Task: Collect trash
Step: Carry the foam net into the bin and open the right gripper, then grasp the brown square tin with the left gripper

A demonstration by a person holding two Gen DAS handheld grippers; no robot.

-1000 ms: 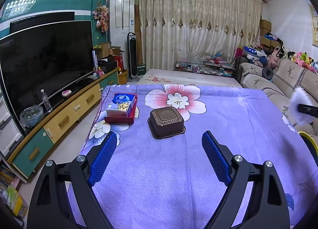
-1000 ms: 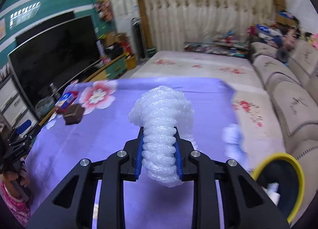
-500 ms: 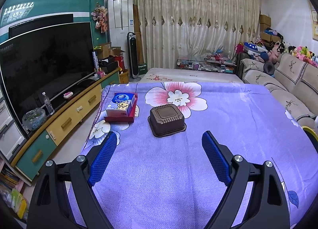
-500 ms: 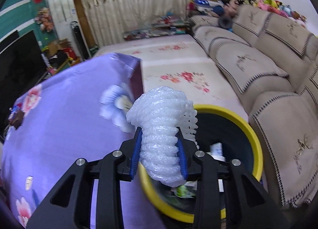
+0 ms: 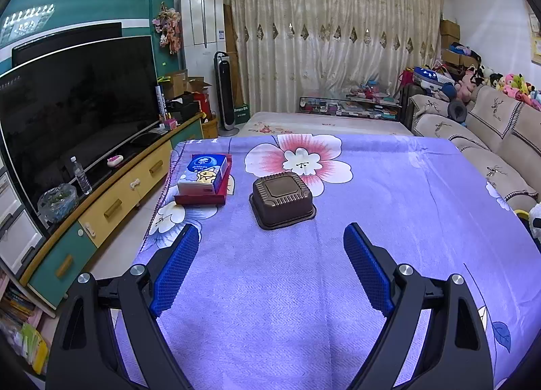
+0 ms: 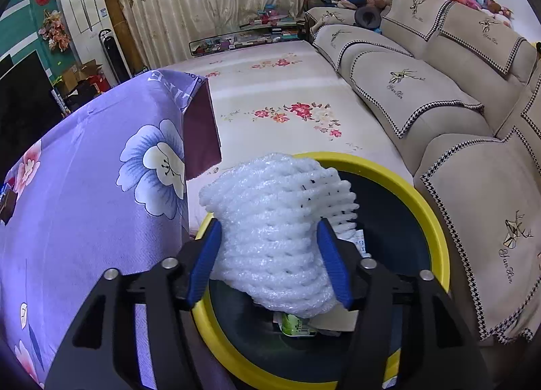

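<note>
Yellow-rimmed bin [image 6: 436,221] now below, right fingers [image 6: 333,265] just spreading around foam net [image 6: 277,237], left fingers [image 5: 175,265] released.

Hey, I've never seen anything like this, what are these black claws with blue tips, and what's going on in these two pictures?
There is no robot: a person holds a two-finger tool in each hand, and each tool carries a wide-angle camera that looks along its fingers.

One picture is from the left gripper. It is open and empty above a table under a purple flowered cloth. On the cloth sit a brown plastic tray, upside down, and a tissue pack in a red box.

The other is from the right gripper, above a yellow-rimmed bin beside the table. White foam netting sits between its fingers, which have just been opening, probably to drop it in with the other trash.
</note>
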